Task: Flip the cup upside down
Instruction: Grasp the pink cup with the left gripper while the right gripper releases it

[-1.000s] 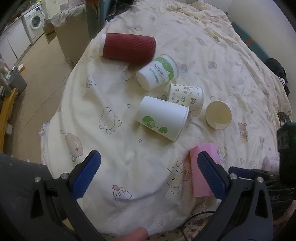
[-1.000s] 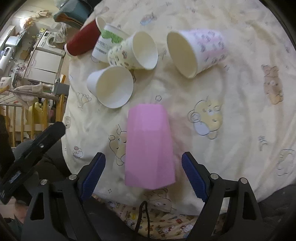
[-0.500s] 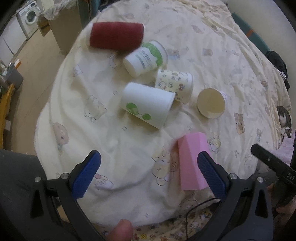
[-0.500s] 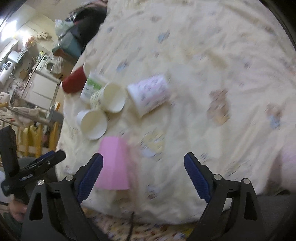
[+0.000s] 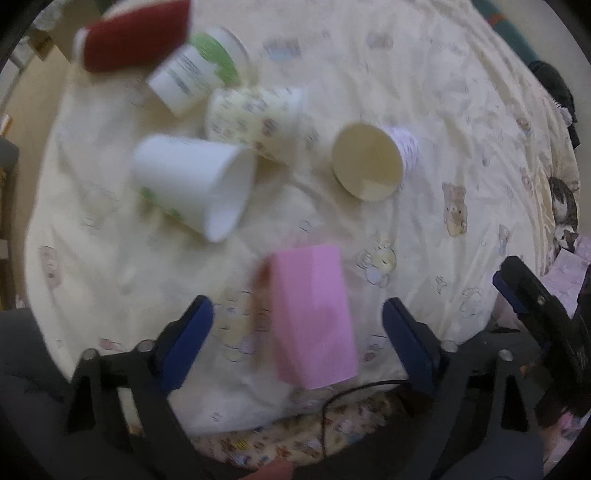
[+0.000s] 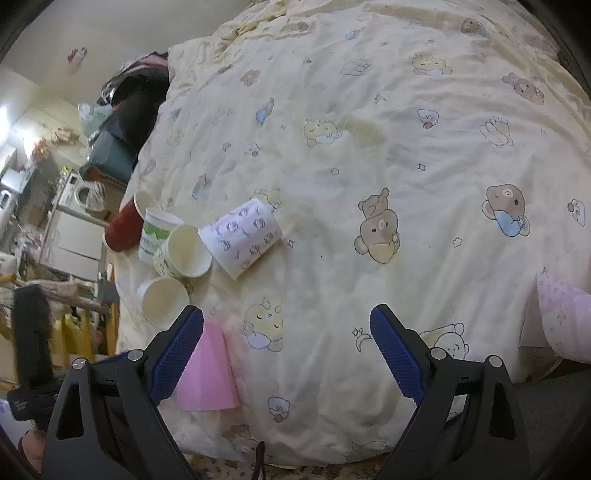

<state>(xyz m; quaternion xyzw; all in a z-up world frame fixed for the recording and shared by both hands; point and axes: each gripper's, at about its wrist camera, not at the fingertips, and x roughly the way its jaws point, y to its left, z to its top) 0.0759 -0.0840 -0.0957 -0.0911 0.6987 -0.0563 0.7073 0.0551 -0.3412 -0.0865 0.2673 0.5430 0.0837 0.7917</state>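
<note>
A pink cup (image 5: 312, 319) lies on its side on the cream quilt, between the blue fingers of my open left gripper (image 5: 297, 341); the fingers do not touch it. It also shows in the right wrist view (image 6: 207, 371) beside the left finger. My right gripper (image 6: 286, 356) is open and empty over bare quilt. Further off lie a white cup with green print (image 5: 192, 182), a cartoon-print cup (image 5: 256, 118), a lilac-print cup (image 5: 369, 164), a green-label cup (image 5: 195, 72) and a dark red cup (image 5: 135, 35), all on their sides.
The quilt's near edge (image 5: 295, 424) drops off just below the grippers, with a black cable (image 5: 354, 389) hanging there. The right gripper shows at the right edge of the left wrist view (image 5: 535, 306). Furniture and appliances stand beyond the bed's left side (image 6: 70, 229).
My left gripper has swung right and closer, bringing the pink cup between its fingers. My right gripper has moved right and away from the pink cup, now over bare quilt.
</note>
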